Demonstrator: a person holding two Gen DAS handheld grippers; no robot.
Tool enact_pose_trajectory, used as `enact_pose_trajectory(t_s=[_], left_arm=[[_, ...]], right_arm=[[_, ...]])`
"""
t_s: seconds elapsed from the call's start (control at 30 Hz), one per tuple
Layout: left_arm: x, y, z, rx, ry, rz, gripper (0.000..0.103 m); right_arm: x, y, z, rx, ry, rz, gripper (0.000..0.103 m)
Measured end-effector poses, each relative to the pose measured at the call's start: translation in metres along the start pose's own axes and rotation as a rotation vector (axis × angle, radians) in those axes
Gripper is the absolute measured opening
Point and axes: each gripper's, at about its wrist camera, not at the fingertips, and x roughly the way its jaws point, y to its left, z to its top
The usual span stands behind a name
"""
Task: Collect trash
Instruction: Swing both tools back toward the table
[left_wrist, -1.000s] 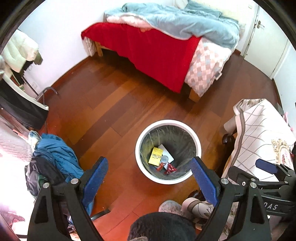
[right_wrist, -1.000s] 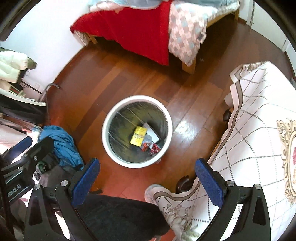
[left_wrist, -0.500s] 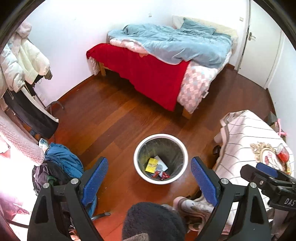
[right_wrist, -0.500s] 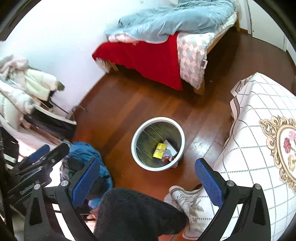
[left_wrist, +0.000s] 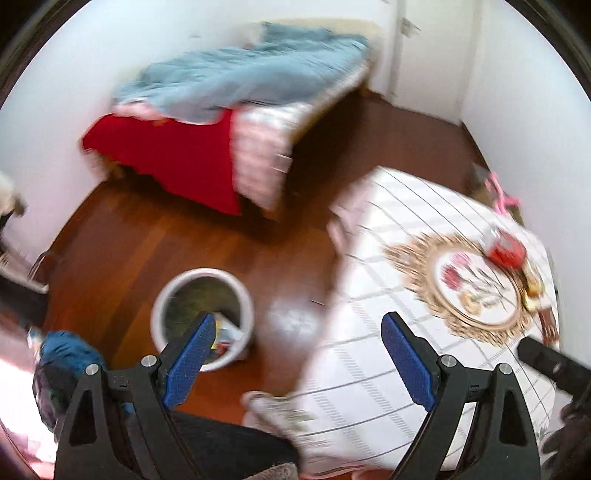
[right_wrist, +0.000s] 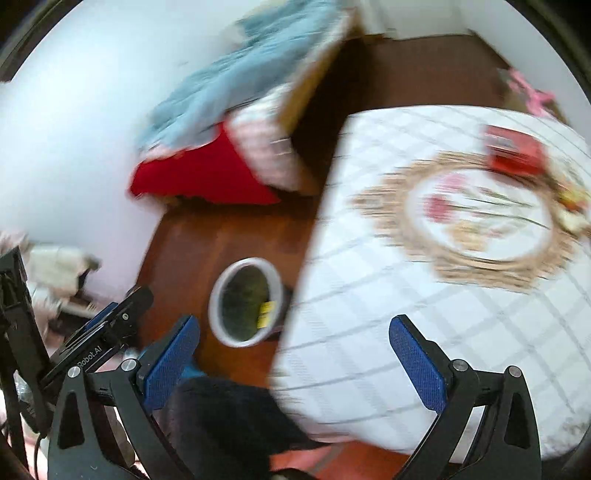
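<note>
A white round trash bin (left_wrist: 177, 291) with a dark liner stands on the wooden floor, with yellow and red scraps inside; it also shows in the right wrist view (right_wrist: 225, 284). A red packet (left_wrist: 504, 253) lies at the far side of the table with the white checked cloth (left_wrist: 369, 369), and shows blurred in the right wrist view (right_wrist: 513, 155). My left gripper (left_wrist: 297, 363) is open and empty, high above the floor between bin and table. My right gripper (right_wrist: 295, 363) is open and empty above the table's near edge (right_wrist: 332, 295).
A bed (left_wrist: 236, 110) with blue quilt and red blanket stands against the far wall. A blue garment heap (left_wrist: 66, 354) lies left of the bin. A pink object (left_wrist: 502, 195) sits beyond the table. The person's shoe (left_wrist: 273, 410) and dark knee (right_wrist: 229, 424) are below.
Both grippers have risen and swung right, from over the bin towards the table. The bin now sits lower left and the tabletop fills the right. Both stay open.
</note>
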Motion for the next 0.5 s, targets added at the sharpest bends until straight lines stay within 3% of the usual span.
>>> enact_pose_trajectory(t_s=[0.23, 0.4, 0.5], left_arm=[[0.07, -0.144, 0.002, 0.2, 0.102, -0.071, 0.091], [0.115, -0.236, -0.007, 0.414, 0.128, -0.085, 0.091], [0.136, -0.273, -0.013, 0.538, 0.138, -0.063, 0.091]], right_arm=[[-0.041, -0.168, 0.027, 0.185, -0.021, -0.311, 0.103], [-0.035, -0.285, 0.051, 0.249, 0.07, -0.529, 0.103], [-0.024, -0.332, 0.062, 0.25, 0.131, -0.586, 0.103]])
